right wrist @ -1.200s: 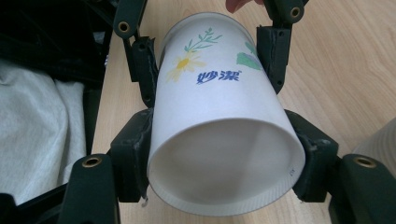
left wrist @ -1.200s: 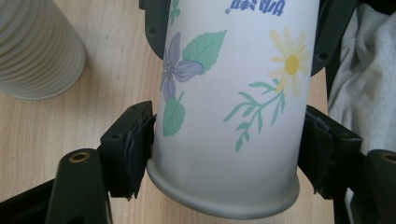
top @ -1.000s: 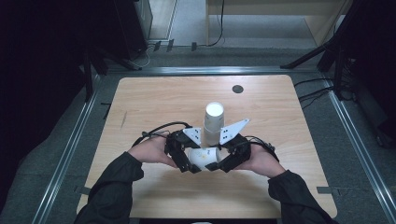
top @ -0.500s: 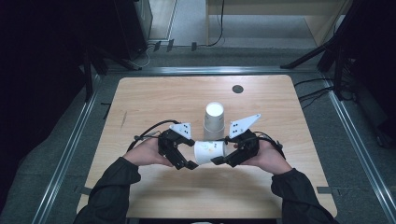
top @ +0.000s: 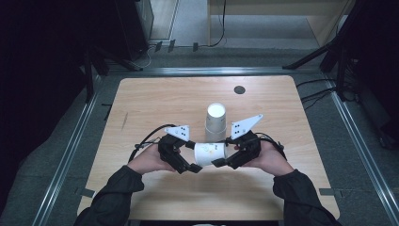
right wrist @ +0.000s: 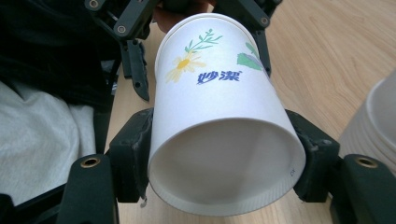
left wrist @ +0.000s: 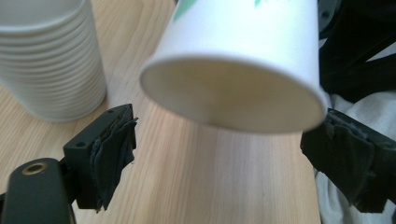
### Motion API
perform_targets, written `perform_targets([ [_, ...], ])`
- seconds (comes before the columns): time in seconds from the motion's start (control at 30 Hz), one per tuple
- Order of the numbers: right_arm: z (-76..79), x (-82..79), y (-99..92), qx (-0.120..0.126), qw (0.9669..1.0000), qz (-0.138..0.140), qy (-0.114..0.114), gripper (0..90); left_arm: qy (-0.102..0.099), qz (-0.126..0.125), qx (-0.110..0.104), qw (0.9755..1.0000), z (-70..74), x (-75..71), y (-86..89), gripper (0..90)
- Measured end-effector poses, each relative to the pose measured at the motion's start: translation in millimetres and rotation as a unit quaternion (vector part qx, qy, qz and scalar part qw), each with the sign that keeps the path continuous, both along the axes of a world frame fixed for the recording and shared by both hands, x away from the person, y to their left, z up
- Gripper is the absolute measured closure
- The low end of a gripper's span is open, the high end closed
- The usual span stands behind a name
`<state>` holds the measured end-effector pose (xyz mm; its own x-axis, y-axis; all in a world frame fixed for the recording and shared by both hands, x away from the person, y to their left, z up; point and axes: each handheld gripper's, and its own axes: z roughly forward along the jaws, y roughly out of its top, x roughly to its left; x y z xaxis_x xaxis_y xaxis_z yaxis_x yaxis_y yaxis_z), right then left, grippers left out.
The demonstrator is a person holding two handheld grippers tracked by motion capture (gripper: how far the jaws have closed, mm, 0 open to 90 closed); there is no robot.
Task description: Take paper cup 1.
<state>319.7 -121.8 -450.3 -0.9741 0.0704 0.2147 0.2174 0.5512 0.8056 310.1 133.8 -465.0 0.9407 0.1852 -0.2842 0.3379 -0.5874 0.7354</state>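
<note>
The right gripper (right wrist: 219, 154) holds one paper cup (right wrist: 219, 126); its two black jaws press on the cup's wall from both sides, near the bottom end. The left gripper (left wrist: 224, 149) stands wide; its pads (left wrist: 112, 154) are on each side of the cup's open rim and do not touch it; the jaws have just been closing a little, with the cup's mouth between them but not gripped.

The cup lies on its side in the air, just above the table (top: 155, 103), near the front edge; its long axis runs level, from one gripper to the other; the open mouth points toward the left gripper and the bottom toward the right gripper. In the high view it is between the two hands, left hand (top: 149, 161) and right hand (top: 269, 159).

Just behind it stands one stack of paper cups (top: 216, 121), upside down, upright; the held cup is apart from it; how many cups are in the stack I cannot count exactly. One dark round spot (top: 239, 89) is at the far side of the table.
</note>
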Motion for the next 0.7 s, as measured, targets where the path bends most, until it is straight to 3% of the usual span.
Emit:
perform_targets([
  [0.2,-1.3,-2.7,5.7,0.003,0.9999,0.012,0.007,34.5,0.000,-0.010,-0.019,0.9998,-2.9,1.0,-3.5,13.3],
  [0.7,-3.8,-2.7,9.9,0.003,0.9998,0.014,0.012,34.8,-0.022,-0.019,-0.027,0.9992,-1.2,-2.1,-2.2,24.0],
])
